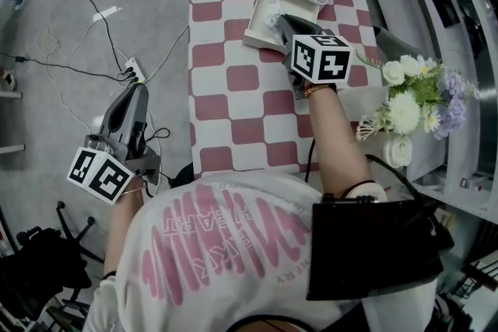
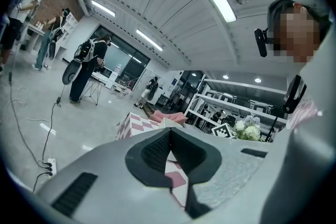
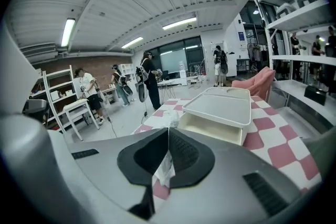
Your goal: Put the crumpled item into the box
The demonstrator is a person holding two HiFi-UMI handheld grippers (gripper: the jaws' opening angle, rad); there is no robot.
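A white crumpled item [image 1: 269, 12] hangs over the near left part of the open white box [image 1: 257, 36], which stands at the far end of the red-and-white checked table [image 1: 233, 101]. My right gripper [image 1: 278, 19] is shut on that item; in the right gripper view the crumpled item [image 3: 164, 168] shows pinched between the jaws of the right gripper [image 3: 168, 129], with the box [image 3: 212, 126] and its raised lid just ahead. My left gripper [image 1: 141, 87] is off the table's left side, over the floor. In the left gripper view the left gripper [image 2: 170, 130] is shut with nothing held.
A bunch of white and lilac flowers [image 1: 416, 101] in a white vase stands at the table's right edge. A power strip [image 1: 134, 73] and cables lie on the floor left of the table. Shelving runs along the right. Several people stand far off [image 3: 149, 78].
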